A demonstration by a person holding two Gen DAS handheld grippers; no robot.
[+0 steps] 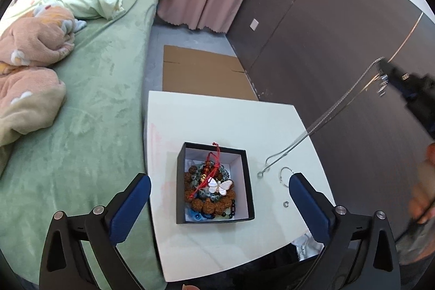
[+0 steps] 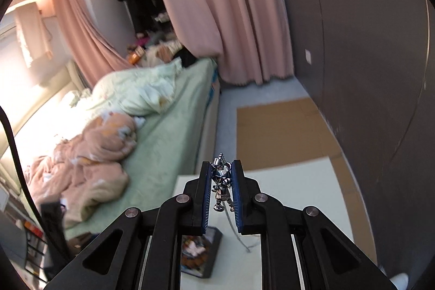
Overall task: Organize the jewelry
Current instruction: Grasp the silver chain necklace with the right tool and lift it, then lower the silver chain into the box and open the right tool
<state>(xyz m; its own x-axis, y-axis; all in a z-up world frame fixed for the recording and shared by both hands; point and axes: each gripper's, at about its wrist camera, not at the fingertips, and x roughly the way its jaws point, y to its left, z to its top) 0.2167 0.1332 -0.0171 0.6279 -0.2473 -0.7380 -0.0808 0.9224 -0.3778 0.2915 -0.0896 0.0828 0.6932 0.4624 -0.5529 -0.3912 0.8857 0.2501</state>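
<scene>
Firstly, left wrist view: left hand-held gripper spread wide, empty, above the black box of bracelets on the worktop. Right wrist view: right hand-held gripper pinching the silver necklace, chain dangling down to the worktop.

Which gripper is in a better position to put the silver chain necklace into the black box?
Right. The right gripper is shut on the silver chain necklace, whose lower end trails on the white table beside the black box. The left gripper is open and empty.
</scene>
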